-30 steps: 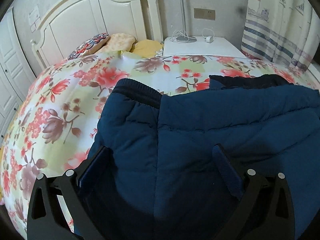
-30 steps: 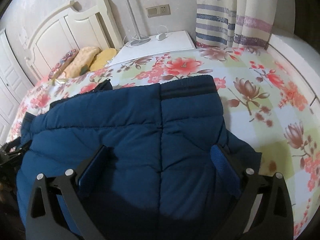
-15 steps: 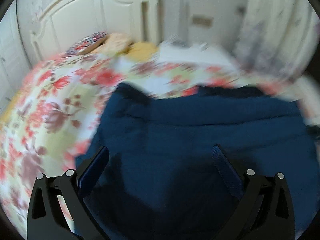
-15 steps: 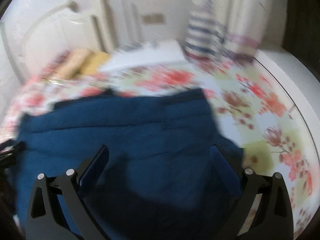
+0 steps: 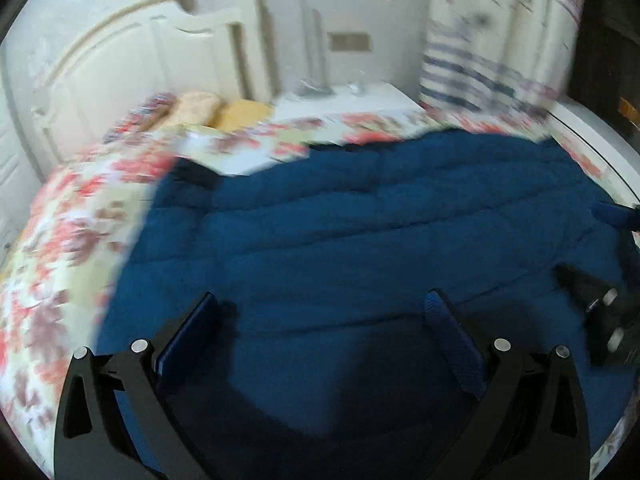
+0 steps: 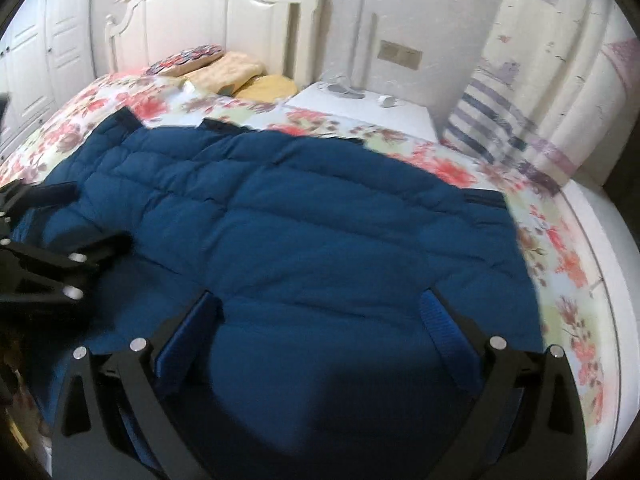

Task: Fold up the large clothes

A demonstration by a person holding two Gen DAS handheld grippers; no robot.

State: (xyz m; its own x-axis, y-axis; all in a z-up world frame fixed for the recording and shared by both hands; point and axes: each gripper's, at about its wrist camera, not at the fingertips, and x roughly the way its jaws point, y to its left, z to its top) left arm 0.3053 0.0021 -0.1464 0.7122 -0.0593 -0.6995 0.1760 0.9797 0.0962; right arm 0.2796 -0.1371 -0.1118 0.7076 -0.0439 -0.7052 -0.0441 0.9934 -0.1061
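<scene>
The blue padded jacket (image 6: pixel 304 216) is spread flat on the floral bed (image 6: pixel 560 264), ready for folding. Both jaws are held spread above its near edge, nothing pinched.

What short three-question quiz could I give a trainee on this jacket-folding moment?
1. True or false: the left gripper is shut on the dark blue quilted padded jacket.
2. What does the jacket lie on? A) a wooden floor B) the floral-print bed cover C) the white bedside table
3. Fill in: in the right wrist view, the yellow pillow lies near the white ______.

Key:
1. False: both its fingers stand wide apart above the jacket, as do those of the right gripper.
2. B
3. headboard
</scene>
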